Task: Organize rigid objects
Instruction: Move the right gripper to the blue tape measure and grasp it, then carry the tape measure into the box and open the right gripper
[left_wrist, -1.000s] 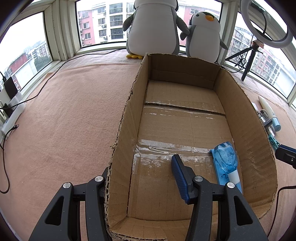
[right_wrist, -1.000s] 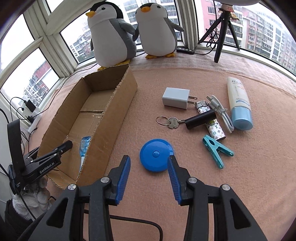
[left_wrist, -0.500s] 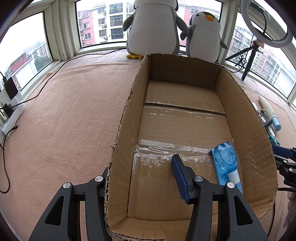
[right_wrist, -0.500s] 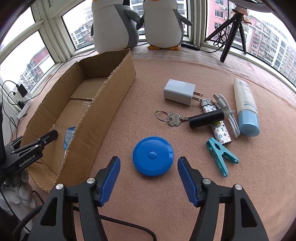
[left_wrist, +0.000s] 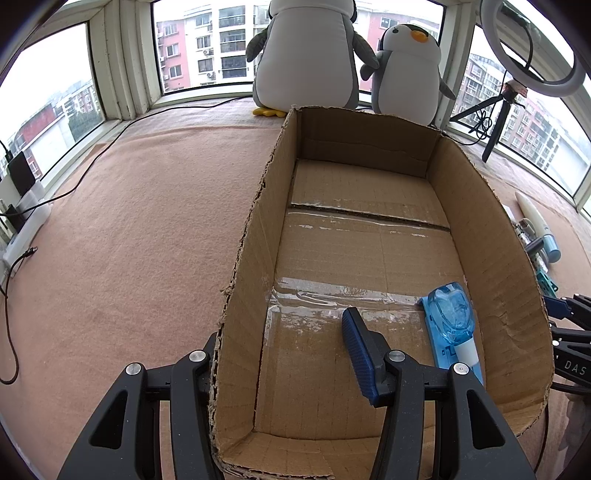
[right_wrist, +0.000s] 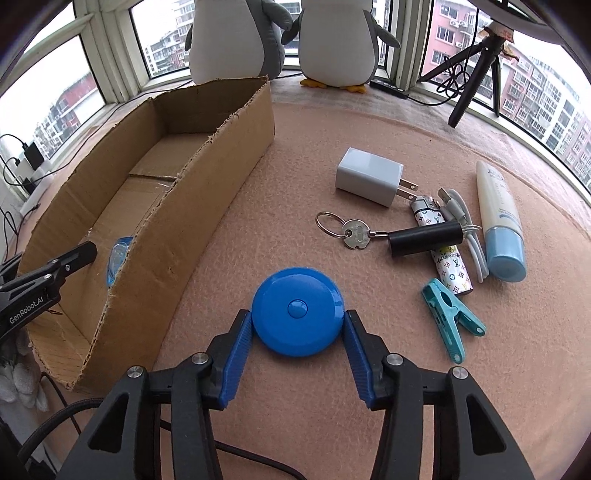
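Bracketing blue tape measure (right_wrist: 297, 311) beside cardboard box (right_wrist: 207, 177), right gripper (right_wrist: 297, 354) jaws touching, squeeze unclear. Left gripper (left_wrist: 280, 354) open astride box wall. One packaged item (left_wrist: 451, 325) boxed; charger (right_wrist: 367, 176), key (right_wrist: 355, 233), clothespin (right_wrist: 448, 318) left.

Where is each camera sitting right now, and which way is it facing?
Left wrist: rides the left tool, looking along the cardboard box toward the windows; its fingers straddle the box's left wall, open.
Right wrist: rides the right tool, looking down at the blue round case between its fingers, pads touching its sides.
Shared: the box, the blue packaged item inside it, both plush penguins, and each view catches the other tool at its edge.
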